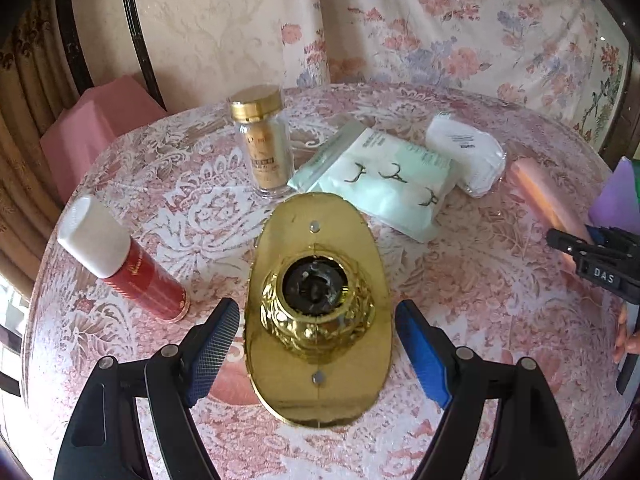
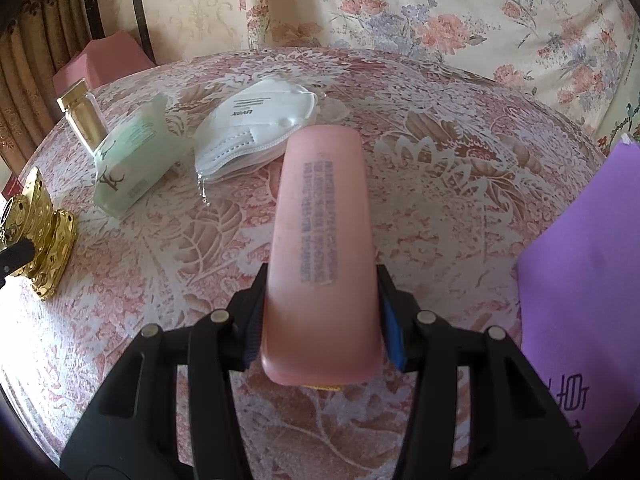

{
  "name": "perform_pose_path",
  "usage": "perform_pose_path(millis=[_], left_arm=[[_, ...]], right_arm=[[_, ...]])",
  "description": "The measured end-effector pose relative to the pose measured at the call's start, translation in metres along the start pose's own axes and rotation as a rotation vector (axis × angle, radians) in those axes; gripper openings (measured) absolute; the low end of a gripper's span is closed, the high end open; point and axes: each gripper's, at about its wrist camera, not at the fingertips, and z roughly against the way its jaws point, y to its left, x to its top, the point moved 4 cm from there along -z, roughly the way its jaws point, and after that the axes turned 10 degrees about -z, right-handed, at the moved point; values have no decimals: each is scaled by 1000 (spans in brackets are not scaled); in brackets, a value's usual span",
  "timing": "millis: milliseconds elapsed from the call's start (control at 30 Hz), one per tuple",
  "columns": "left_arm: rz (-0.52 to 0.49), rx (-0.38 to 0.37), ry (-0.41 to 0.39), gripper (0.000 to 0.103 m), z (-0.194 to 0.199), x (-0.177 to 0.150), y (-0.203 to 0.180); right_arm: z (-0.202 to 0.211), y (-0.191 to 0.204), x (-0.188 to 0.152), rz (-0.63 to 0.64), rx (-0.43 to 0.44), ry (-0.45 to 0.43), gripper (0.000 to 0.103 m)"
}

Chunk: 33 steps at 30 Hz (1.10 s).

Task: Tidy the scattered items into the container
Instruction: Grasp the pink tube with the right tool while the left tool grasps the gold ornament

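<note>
A gold oval ornament [image 1: 320,312] with a round knob stands on the table between the two blue pads of my left gripper [image 1: 318,346]. The jaws are open, with a gap on each side of it. The same ornament [image 2: 44,232] appears at the left edge of the right wrist view. My right gripper [image 2: 320,320] is shut on a long pink tube [image 2: 324,220], its pads pressing both sides near the tube's end. In the left wrist view, that gripper [image 1: 592,256] and tube [image 1: 540,192] are at the far right. A purple container [image 2: 580,280] stands right of the tube.
On the floral tablecloth [image 1: 480,280] are a red bottle with a white cap [image 1: 132,264], a gold-capped jar [image 1: 262,140], a mint green pack [image 1: 380,184] and a bagged white face mask [image 1: 468,156]. A pink block [image 1: 92,128] sits behind the table's far left edge.
</note>
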Motion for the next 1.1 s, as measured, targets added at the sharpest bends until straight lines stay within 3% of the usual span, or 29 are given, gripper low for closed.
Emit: perform_pose_path(millis=[133,333,1100], left_arm=[[18,-13,4,79,-3,-1,3],[18,-33,15,66,-6,-3,1],[63,-84,-93,65,15,-5,6]], right_arm=[[0,0,0,2,4,-1,52],[0,0,-1,-1,2,-5,52],[19,14,-14,49,38,-31,52]])
